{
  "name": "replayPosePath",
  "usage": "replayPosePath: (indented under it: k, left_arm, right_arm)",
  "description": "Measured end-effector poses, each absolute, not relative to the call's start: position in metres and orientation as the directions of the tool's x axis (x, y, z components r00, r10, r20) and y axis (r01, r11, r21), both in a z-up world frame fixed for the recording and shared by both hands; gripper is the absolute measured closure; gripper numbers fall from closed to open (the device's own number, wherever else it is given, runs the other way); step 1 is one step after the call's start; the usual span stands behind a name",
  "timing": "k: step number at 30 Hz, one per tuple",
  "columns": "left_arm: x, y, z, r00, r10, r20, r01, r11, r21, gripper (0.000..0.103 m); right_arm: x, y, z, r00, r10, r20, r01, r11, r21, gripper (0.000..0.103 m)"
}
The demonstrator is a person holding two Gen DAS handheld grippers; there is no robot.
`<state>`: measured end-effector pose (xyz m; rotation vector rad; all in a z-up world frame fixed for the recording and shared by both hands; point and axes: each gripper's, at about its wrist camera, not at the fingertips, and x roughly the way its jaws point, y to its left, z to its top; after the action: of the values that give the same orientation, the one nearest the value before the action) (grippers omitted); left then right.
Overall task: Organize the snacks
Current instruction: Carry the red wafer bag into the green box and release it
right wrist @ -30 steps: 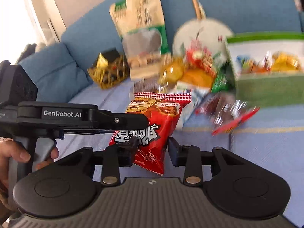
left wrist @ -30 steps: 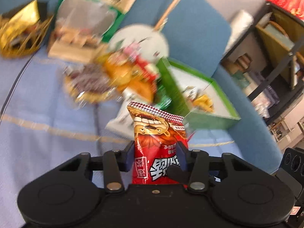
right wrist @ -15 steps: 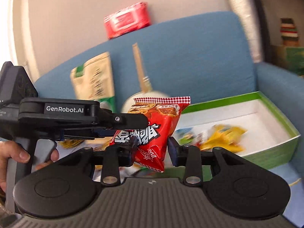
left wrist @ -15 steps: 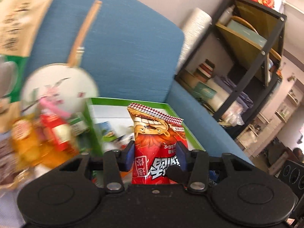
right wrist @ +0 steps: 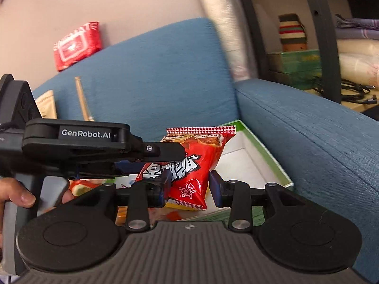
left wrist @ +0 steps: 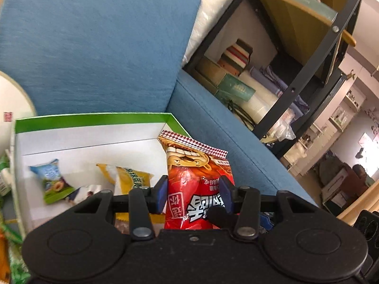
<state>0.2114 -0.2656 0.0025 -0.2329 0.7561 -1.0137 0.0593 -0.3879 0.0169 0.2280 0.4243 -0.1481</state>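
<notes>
Left tool (left wrist: pixel 193 195) grips red snack packet (left wrist: pixel 197 177) above green box (left wrist: pixel 94 119).

The red snack bag's (left wrist: pixel 196 184) lower end disappears behind the left tongs' (left wrist: pixel 193 193) body. The round white fan (left wrist: pixel 11 108) is cut by the frame edge. The box (right wrist: pixel 267 165) floor lies mostly hidden behind both tongs.

Home living room: blue sofa (left wrist: pixel 99 47), cluttered shelves (left wrist: pixel 284 66)
</notes>
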Motion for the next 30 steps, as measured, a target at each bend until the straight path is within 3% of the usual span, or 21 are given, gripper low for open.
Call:
replayPosePath:
  k: [3, 4, 5, 6, 8, 11, 14, 18, 24, 30]
  left_arm:
    - [0.217, -0.274, -0.006, 0.298, -0.833, -0.467, 0.680, 0.528, -0.509, 0.076]
    - [0.218, -0.277, -0.008, 0.297, -0.829, -0.475, 0.683, 0.532, -0.501, 0.064]
    - [0.219, -0.280, -0.011, 0.297, -0.822, -0.486, 0.686, 0.538, -0.490, 0.021]
    - [0.218, -0.282, -0.014, 0.310, -0.808, -0.502, 0.683, 0.556, -0.473, 0.000]
    - [0.212, -0.277, -0.013, 0.397, -0.763, -0.509, 0.654, 0.625, -0.426, 0.000]
    - [0.209, -0.265, -0.009, 0.420, -0.762, -0.494, 0.653, 0.631, -0.418, 0.000]
    - [0.203, -0.248, 0.003, 0.444, -0.746, -0.497, 0.641, 0.652, -0.405, 0.000]
    - [0.185, -0.212, 0.025, 0.500, -0.727, -0.470, 0.616, 0.680, -0.397, 0.000]
    - [0.145, -0.138, 0.033, 0.536, -0.702, -0.469, 0.555, 0.712, -0.431, 0.000]
    - [0.111, -0.069, 0.009, 0.553, -0.634, -0.541, 0.439, 0.773, -0.457, 0.000]
  right_arm:
    - [0.064, -0.388, 0.012, 0.895, -0.129, -0.428, 0.206, 0.968, 0.140, 0.041]
    - [0.065, -0.387, 0.008, 0.893, -0.148, -0.425, 0.214, 0.970, 0.112, 0.041]
    - [0.066, -0.386, 0.003, 0.887, -0.173, -0.427, 0.228, 0.970, 0.081, 0.040]
    - [0.067, -0.386, -0.002, 0.876, -0.186, -0.445, 0.233, 0.971, 0.054, 0.033]
    - [0.064, -0.382, -0.005, 0.869, -0.197, -0.454, 0.225, 0.974, 0.009, 0.031]
    - [0.057, -0.375, 0.001, 0.879, -0.203, -0.432, 0.226, 0.974, 0.001, 0.014]
    - [0.048, -0.365, 0.008, 0.885, -0.192, -0.425, 0.215, 0.977, 0.008, 0.011]
    - [0.038, -0.340, 0.019, 0.898, -0.154, -0.413, 0.172, 0.985, 0.007, 0.000]
    - [0.025, -0.291, 0.021, 0.894, -0.051, -0.446, 0.073, 0.997, 0.032, 0.000]
    - [0.008, -0.250, 0.013, 0.879, 0.057, -0.474, -0.035, 0.998, 0.056, 0.000]
